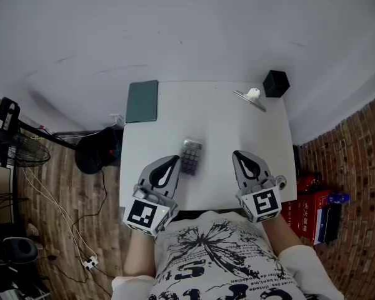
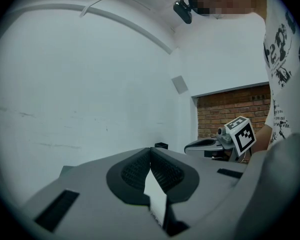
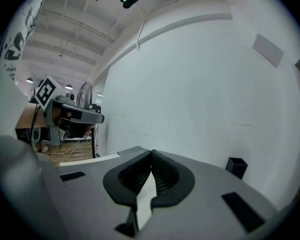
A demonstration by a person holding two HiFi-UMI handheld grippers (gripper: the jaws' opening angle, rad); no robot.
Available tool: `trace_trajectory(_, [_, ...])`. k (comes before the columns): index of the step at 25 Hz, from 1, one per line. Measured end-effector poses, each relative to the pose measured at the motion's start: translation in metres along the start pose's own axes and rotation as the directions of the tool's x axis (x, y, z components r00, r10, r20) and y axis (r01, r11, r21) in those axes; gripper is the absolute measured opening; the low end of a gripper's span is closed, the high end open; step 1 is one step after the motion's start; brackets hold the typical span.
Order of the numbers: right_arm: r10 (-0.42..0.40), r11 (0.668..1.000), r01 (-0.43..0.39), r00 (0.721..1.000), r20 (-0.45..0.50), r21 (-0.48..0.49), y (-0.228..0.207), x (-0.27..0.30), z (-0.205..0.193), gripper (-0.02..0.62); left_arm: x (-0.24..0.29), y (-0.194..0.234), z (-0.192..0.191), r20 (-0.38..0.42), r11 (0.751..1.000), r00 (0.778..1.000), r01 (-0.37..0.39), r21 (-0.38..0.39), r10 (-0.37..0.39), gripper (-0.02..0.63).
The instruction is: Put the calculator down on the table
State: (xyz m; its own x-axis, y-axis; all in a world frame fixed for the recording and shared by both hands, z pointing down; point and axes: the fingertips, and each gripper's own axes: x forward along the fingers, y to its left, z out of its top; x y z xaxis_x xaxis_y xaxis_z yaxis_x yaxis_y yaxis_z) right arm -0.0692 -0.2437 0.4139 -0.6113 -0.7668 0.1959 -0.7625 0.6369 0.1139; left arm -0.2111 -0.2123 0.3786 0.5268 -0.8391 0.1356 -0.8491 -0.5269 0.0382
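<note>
Since both tools are empty, the calculator's position relative to them governs any further move.

Left tool: jaws pressed together, pad against pad, nothing between them, as its own gripper view confirms. It points toward 12 o'clock over the near edge of the bench.

Right tool: jaws likewise pressed together and empty. It also points toward 12 o'clock, roughly level with the left tool.

Calculator: lies flat on the bench, keys upward, between the two tools. From the left tool's tip it sits at 3 o'clock, just beside; whether the two touch cannot be told. From the right tool's tip it sits at 9 o'clock, with bare bench between. The left tool is clearly the nearer. Its long axis runs close to 12–6, display end at 12, almost parallel to the left tool's jaws.

Judgement: the calculator is down on the bench and held by neither tool, so the placing appears complete.

Count on the bench:
- one calculator;
- one dark green flat slab at 11 o'clock from the calculator, at the far left corner;
- one black box at 1 o'clock, at the far right corner;
- one metal piece with a white knob, just beside the box.

Tools: two.
</note>
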Motion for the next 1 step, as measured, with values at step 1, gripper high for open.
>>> trace_trajectory(1, [0.001, 1.0, -0.001, 1.0, -0.001, 0.0, 0.0004, 0.0002, -0.0007, 0.014, 0.0004, 0.0001, -0.0008, -0.002, 1.0, 1.0, 0.001, -0.001, -0.001, 0.014])
